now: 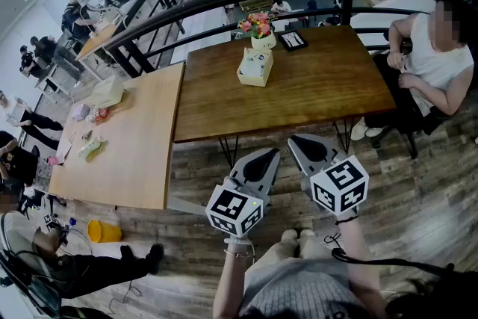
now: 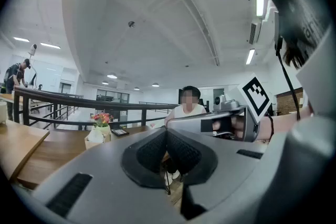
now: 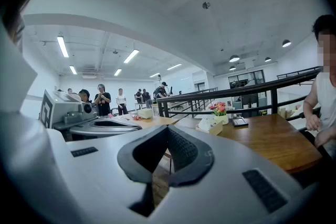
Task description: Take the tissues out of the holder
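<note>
My left gripper (image 1: 258, 162): pressed together, empty | my right gripper (image 1: 310, 148): pressed together, empty | tissue holder (image 1: 255, 67): near bench (image 1: 321, 97) far edge, well apart from both.

A dark brown table (image 1: 314, 86) bears a tissue holder (image 1: 255, 69) that looks cream and pink-orange flowers (image 1: 258, 24), left of it a pale wood table (image 1: 127, 146); the grey left gripper (image 1: 274, 153) and right gripper (image 1: 293, 140) bear black-and-white square markers.

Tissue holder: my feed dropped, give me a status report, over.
Both shut, empty: left gripper, right gripper, short of the table. On it, tissue holder untouched, tissues in. Nothing in the way; flowers stand behind it.
</note>
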A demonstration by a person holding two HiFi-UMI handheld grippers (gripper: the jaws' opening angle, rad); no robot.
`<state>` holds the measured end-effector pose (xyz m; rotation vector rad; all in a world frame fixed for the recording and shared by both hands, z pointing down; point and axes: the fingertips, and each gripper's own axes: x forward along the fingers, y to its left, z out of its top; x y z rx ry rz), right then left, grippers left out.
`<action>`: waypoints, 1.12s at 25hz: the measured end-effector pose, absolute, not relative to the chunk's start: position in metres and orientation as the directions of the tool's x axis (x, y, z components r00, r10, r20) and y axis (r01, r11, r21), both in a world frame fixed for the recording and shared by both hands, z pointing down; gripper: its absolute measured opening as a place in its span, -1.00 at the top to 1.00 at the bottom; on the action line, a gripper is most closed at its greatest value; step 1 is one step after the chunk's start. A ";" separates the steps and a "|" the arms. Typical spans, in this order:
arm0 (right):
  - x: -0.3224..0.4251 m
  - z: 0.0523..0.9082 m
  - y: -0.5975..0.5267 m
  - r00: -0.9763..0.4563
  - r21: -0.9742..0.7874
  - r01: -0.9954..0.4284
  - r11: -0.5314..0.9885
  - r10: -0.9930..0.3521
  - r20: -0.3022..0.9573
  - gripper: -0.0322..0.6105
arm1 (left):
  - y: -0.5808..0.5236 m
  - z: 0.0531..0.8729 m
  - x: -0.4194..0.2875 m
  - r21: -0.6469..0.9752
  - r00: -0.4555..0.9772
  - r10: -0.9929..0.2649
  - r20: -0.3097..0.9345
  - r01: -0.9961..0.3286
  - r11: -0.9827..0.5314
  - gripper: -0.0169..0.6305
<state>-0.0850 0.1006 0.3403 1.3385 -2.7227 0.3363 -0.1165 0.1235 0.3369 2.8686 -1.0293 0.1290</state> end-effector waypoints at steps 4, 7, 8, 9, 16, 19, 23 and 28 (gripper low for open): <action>-0.083 0.339 0.101 -0.611 -0.152 -0.792 0.592 -0.772 0.176 0.86 | 0.123 0.335 -0.117 0.052 0.766 -0.633 0.111 -0.640 -0.766 0.92; -0.082 0.338 0.100 -0.610 -0.147 -0.792 0.593 -0.773 0.174 0.86 | 0.122 0.334 -0.116 0.050 0.764 -0.636 0.109 -0.643 -0.764 0.92; -0.081 0.337 0.100 -0.611 -0.145 -0.792 0.593 -0.773 0.173 0.86 | 0.122 0.334 -0.116 0.050 0.764 -0.637 0.107 -0.644 -0.764 0.92; -0.081 0.337 0.099 -0.611 -0.143 -0.792 0.594 -0.773 0.172 0.86 | 0.121 0.334 -0.116 0.049 0.763 -0.637 0.106 -0.644 -0.763 0.92; -0.072 0.339 0.095 -0.612 -0.139 -0.791 0.596 -0.770 0.181 0.86 | 0.117 0.334 -0.108 0.053 0.759 -0.643 0.103 -0.650 -0.758 0.92; -0.065 0.343 0.093 -0.614 -0.142 -0.789 0.597 -0.767 0.187 0.86 | 0.114 0.336 -0.102 0.055 0.756 -0.647 0.103 -0.654 -0.755 0.92; -0.056 0.341 0.093 -0.626 -0.161 -0.780 0.605 -0.759 0.180 0.86 | 0.113 0.334 -0.093 0.054 0.751 -0.652 0.107 -0.659 -0.750 0.92; -0.044 0.346 0.089 -0.653 -0.191 -0.757 0.625 -0.739 0.168 0.86 | 0.114 0.336 -0.073 0.048 0.746 -0.659 0.099 -0.665 -0.746 0.92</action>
